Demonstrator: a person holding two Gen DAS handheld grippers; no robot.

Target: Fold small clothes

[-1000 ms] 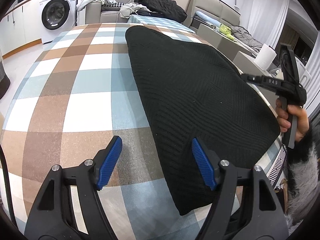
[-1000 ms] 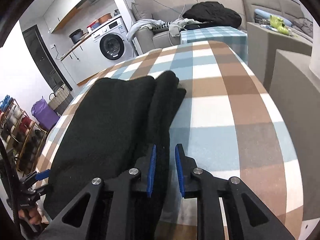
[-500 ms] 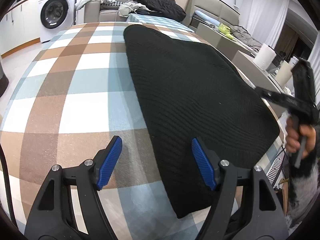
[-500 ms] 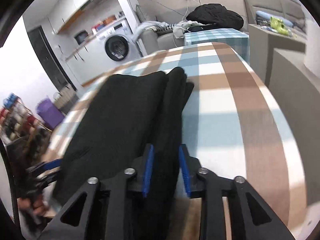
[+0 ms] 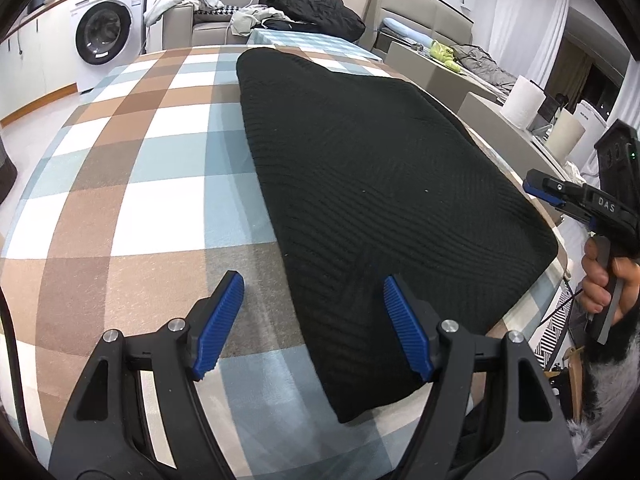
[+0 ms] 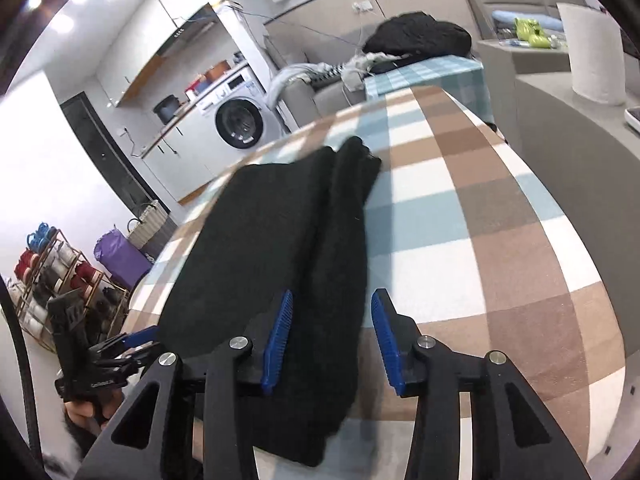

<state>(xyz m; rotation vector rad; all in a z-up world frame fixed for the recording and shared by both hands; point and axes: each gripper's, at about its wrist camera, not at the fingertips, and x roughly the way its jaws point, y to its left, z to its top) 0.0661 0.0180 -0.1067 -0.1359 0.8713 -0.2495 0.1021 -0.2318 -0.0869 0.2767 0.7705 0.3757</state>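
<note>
Black knit garment (image 5: 372, 184) lies folded lengthwise on the checked tablecloth (image 5: 140, 184), a rolled edge along its right side, likely ready for another fold. Left gripper (image 5: 310, 324) hovers above the garment's near end, jaws spread wide and empty. Right gripper (image 6: 332, 340), jaws also apart, straddles the garment's rolled edge without clamping it.

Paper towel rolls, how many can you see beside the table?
2, both on the grey counter right of the checked table: one paper towel roll farther back, another nearer. Others may be hidden.
</note>
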